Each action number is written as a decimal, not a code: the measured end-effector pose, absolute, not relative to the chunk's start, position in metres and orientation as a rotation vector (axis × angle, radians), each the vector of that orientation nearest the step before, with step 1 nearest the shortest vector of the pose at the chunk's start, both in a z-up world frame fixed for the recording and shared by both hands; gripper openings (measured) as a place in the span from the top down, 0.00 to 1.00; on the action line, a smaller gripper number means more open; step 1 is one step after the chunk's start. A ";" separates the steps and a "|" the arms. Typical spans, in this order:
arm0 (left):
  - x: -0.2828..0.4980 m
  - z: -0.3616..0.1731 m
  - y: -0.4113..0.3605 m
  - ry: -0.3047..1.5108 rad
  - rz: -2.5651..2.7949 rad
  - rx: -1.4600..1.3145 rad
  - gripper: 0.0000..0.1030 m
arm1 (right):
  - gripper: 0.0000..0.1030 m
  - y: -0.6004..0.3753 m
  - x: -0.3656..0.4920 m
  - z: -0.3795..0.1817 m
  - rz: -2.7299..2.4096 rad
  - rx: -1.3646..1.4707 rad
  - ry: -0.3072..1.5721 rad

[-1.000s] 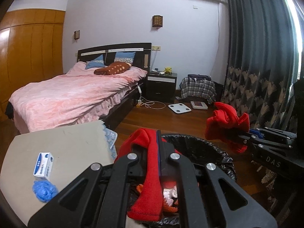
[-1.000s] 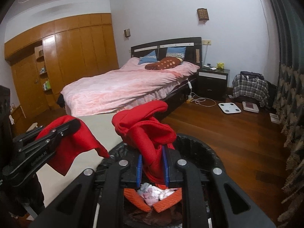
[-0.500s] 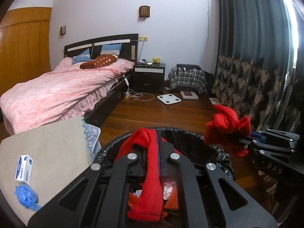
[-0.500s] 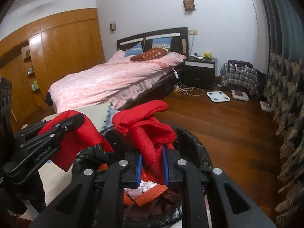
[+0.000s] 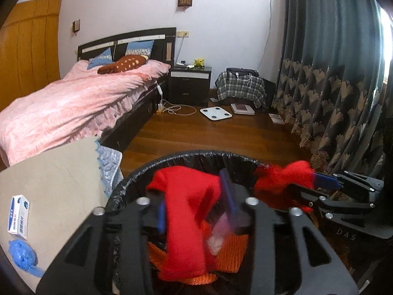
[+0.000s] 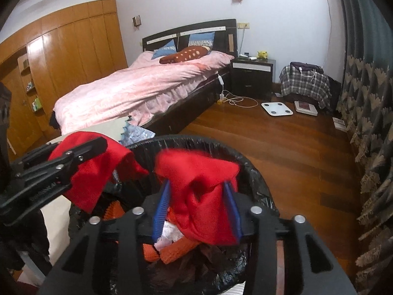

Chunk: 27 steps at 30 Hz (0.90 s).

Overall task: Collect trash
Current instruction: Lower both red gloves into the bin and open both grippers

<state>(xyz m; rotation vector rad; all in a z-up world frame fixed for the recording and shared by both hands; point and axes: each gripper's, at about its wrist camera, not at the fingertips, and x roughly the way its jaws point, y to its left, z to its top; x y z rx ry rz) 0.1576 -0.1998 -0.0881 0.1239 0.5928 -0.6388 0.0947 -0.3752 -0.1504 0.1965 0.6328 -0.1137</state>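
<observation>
A bin lined with a black bag (image 5: 196, 156) stands just below both grippers. The jaws of my left gripper (image 5: 194, 198) are opening, and a red cloth (image 5: 186, 221) hangs loose between its blue pads (image 5: 161, 212) over the bin. My right gripper (image 6: 196, 196) is also opening; a second red cloth (image 6: 203, 196) sags between its pads (image 6: 232, 211) above the bin's mouth (image 6: 255, 172). Each gripper appears in the other's view: the right gripper (image 5: 319, 184) and the left gripper (image 6: 93, 147). Orange knit fabric (image 5: 233, 253) and white scraps lie inside the bin.
A beige-covered table (image 5: 49, 177) at the left carries a small white-and-blue box (image 5: 18, 217) and a crumpled blue item (image 5: 23, 260). A pink bed (image 5: 73, 108) stands behind it. A scale (image 5: 216, 114) lies on the wooden floor. A dark curtain (image 5: 331, 86) hangs on the right.
Both grippers have sunk closer to the bin's mouth. Their jaws, shut on the red cloths before, now stand apart, and the cloths sag between the pads.
</observation>
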 end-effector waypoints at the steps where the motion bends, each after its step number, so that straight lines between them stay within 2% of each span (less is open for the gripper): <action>1: 0.159 -0.089 -0.199 0.598 -0.637 0.125 0.61 | 0.48 -0.376 0.093 -0.152 -0.118 0.197 0.634; 4: 0.161 -0.095 -0.195 0.628 -0.625 0.127 0.59 | 0.43 -0.377 0.091 -0.153 -0.123 0.201 0.637; 7: 0.161 -0.100 -0.187 0.651 -0.624 0.126 0.58 | 0.31 -0.378 0.090 -0.151 -0.130 0.199 0.633; 10: 0.158 -0.104 -0.183 0.667 -0.632 0.140 0.57 | 0.26 -0.378 0.089 -0.148 -0.134 0.198 0.625; 27: 0.132 -0.135 -0.158 0.753 -0.631 0.179 0.49 | 0.25 -0.374 0.087 -0.145 -0.121 0.208 0.608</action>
